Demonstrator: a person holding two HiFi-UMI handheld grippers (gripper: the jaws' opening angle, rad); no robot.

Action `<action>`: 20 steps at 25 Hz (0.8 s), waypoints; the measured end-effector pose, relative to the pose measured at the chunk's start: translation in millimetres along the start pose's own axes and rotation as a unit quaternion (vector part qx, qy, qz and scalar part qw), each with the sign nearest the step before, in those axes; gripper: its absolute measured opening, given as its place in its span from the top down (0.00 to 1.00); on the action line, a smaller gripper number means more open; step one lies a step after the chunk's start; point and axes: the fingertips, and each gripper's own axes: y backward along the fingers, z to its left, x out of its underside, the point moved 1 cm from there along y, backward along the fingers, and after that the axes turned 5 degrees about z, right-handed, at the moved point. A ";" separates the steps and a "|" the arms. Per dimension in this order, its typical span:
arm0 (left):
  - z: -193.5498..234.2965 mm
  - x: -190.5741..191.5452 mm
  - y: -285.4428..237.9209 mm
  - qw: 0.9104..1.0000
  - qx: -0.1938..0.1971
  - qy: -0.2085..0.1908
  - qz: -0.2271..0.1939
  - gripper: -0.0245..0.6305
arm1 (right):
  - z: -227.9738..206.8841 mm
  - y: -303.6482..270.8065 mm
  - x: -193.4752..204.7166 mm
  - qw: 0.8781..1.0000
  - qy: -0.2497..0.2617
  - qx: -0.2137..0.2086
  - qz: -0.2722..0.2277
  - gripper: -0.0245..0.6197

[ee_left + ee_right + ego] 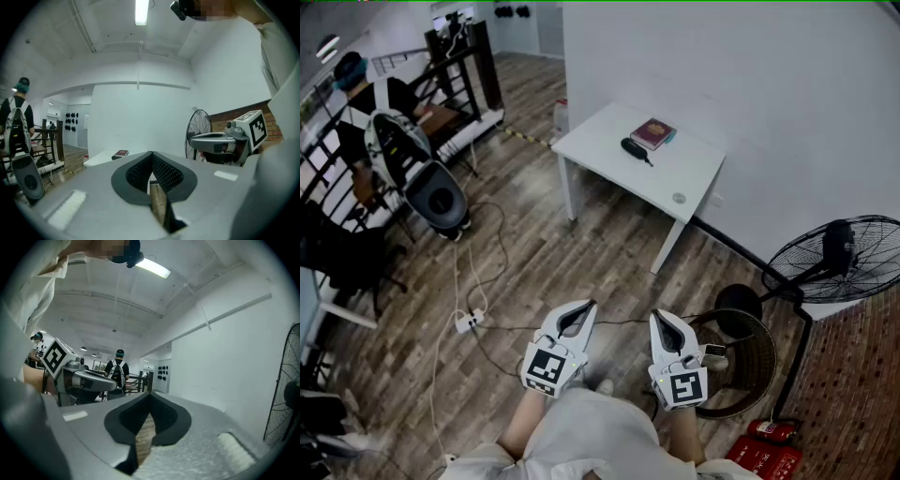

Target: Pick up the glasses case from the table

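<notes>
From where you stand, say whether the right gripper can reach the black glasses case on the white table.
Probably not yet: the right gripper, shut, is well short of the white table bearing the black glasses case; only open wooden floor lies between.

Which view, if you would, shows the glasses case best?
The head view: the glasses case lies whole on the table. The left gripper view shows a distant dark speck; the right gripper view, none.
</notes>
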 end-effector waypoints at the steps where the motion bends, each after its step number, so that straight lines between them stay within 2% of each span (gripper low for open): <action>1: -3.7 -0.2 -0.4 1.000 0.001 0.001 0.000 0.93 | -1.5 1.5 0.2 1.000 0.003 -0.001 -0.001 0.96; 6: -12.7 -1.2 -5.4 1.000 0.005 -0.003 0.000 0.93 | -12.5 1.5 6.4 1.000 -0.017 0.011 0.017 0.95; 11: -7.0 0.0 -18.5 1.000 0.004 -0.007 0.003 0.93 | -13.6 -13.1 21.2 1.000 -0.010 -0.011 0.025 0.95; 16: 12.4 3.3 -41.8 1.000 0.002 -0.002 0.004 0.93 | -24.6 -39.7 23.7 0.999 0.006 -0.017 0.032 0.95; 20: 38.0 2.7 -68.3 1.000 0.005 0.004 0.003 0.93 | -38.4 -71.0 28.7 0.999 0.000 -0.013 0.041 0.95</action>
